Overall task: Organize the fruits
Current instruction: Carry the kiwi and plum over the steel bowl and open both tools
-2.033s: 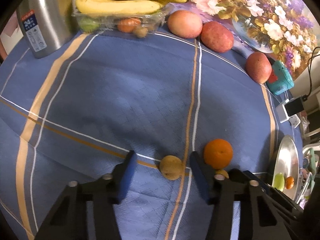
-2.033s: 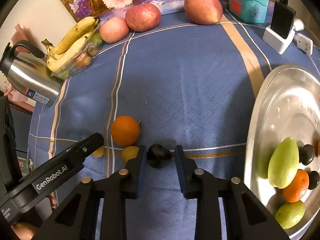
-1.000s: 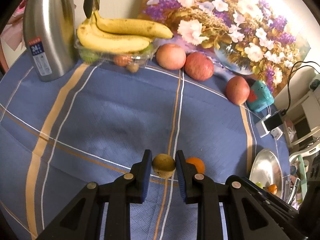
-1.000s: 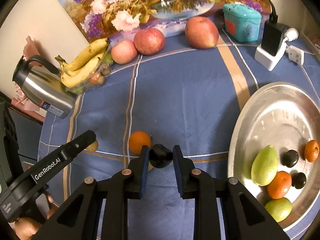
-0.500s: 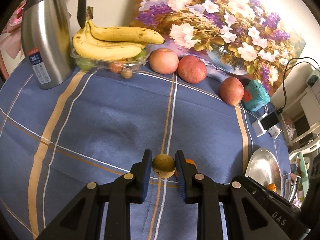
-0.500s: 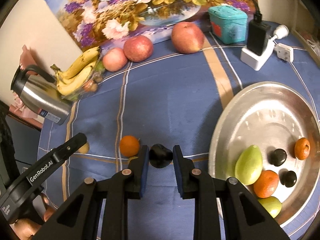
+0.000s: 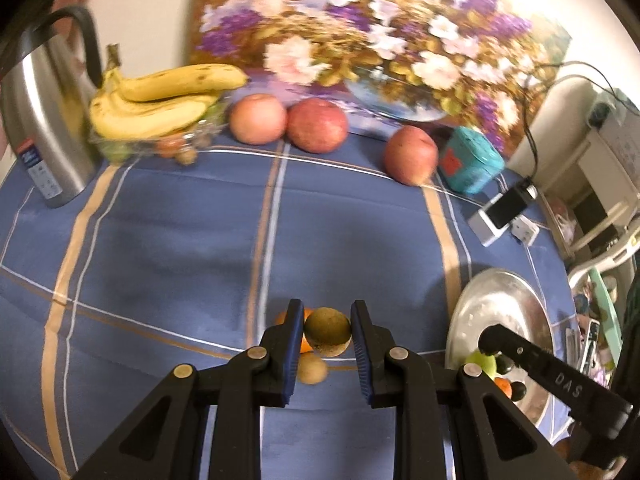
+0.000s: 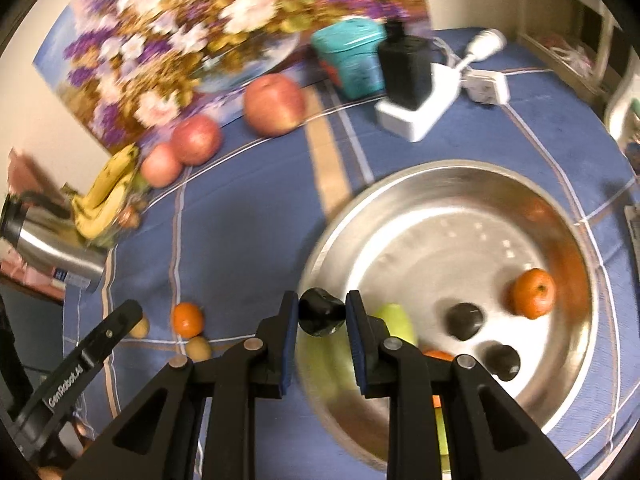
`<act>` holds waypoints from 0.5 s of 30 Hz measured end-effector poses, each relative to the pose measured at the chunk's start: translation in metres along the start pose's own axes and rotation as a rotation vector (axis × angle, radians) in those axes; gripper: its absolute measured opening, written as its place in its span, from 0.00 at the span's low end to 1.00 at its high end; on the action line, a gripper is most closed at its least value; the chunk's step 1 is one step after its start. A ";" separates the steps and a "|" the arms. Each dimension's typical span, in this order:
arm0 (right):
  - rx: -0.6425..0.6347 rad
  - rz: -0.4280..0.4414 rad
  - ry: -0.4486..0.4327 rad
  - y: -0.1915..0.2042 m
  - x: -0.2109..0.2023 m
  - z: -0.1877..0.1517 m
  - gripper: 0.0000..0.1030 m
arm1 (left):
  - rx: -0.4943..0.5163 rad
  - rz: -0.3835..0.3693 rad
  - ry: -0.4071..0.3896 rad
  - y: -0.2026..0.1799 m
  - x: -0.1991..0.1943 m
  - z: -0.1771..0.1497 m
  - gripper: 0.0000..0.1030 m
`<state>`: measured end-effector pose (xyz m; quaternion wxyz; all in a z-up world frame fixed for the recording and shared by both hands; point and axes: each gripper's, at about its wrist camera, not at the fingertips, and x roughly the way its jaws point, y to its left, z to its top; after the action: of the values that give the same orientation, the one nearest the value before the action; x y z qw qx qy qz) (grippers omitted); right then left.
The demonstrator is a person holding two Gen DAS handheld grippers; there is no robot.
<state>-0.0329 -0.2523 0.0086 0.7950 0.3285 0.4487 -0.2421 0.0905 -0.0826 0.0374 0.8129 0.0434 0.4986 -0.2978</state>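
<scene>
Both tongs have swung toward the metal dish since a second ago, each keeping its fruit. The left tongs [image 7: 327, 332] pinch a round brownish-green fruit [image 7: 327, 331] clear of the blue cloth [image 7: 160, 240]; being round, it shows no long axis. Just under it lie one orange [image 7: 306, 344], half hidden by the left jaw, and one small tan fruit [image 7: 312, 368].

The right tongs [image 8: 322, 316] pinch a small dark fruit [image 8: 322, 316], lumpy and pointing no clear way, at the near-left rim of the metal dish [image 8: 420, 176]. Inside the dish I count two dark fruits [image 8: 464, 321], one whole orange [image 8: 534, 293], a sliver of a second orange behind the right jaw, and green fruit [image 8: 394, 320] partly hidden, number unclear. Its far half is bare metal.

From the left view, wide open cloth runs to the back edge, where three apples [image 7: 258, 119], one bunch of bananas [image 7: 160, 100] and one steel jug [image 7: 44, 128] stand before a flower painting [image 7: 380, 32].
</scene>
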 end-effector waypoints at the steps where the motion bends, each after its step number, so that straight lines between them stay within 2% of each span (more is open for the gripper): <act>1: 0.010 -0.006 -0.004 -0.006 -0.001 0.001 0.24 | 0.012 -0.005 0.002 -0.006 0.001 -0.001 0.25; 15: 0.141 -0.068 -0.042 -0.078 -0.020 0.007 0.24 | 0.174 -0.074 0.046 -0.086 0.015 -0.020 0.25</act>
<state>-0.0918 -0.3077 0.0046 0.7703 0.3632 0.4248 -0.3071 0.0347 -0.1522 0.0346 0.7829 0.1022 0.4906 -0.3688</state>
